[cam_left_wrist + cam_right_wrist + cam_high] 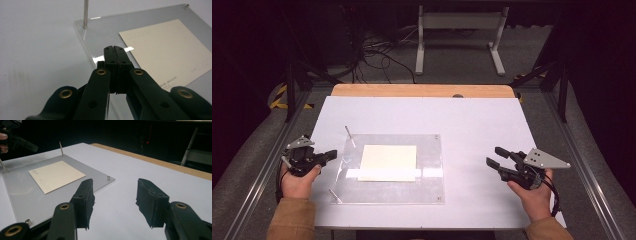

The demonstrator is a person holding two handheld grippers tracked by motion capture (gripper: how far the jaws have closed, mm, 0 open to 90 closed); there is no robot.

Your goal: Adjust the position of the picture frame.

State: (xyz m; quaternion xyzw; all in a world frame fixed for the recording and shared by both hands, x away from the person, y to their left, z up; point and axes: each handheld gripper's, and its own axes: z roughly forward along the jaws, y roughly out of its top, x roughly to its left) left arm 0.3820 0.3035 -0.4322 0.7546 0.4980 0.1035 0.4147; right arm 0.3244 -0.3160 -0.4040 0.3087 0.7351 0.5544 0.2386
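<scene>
On the clear plate [432, 190], card [388, 162] lies lengthwise left-right.

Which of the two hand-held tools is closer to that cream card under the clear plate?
The left. The left tool hovers at the clear plate's left edge, jaws shut, beside the cream card. The right tool stays off the plate, out over bare white table to the card's right.

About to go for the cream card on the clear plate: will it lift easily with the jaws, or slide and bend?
The cream card lies flat on the clear plate, with no raised edge, so pinching it from above looks hard. The plate's glossy surface suggests the card would slide if pushed. It looks thin, so probably light and somewhat bendy once an edge is held.
</scene>
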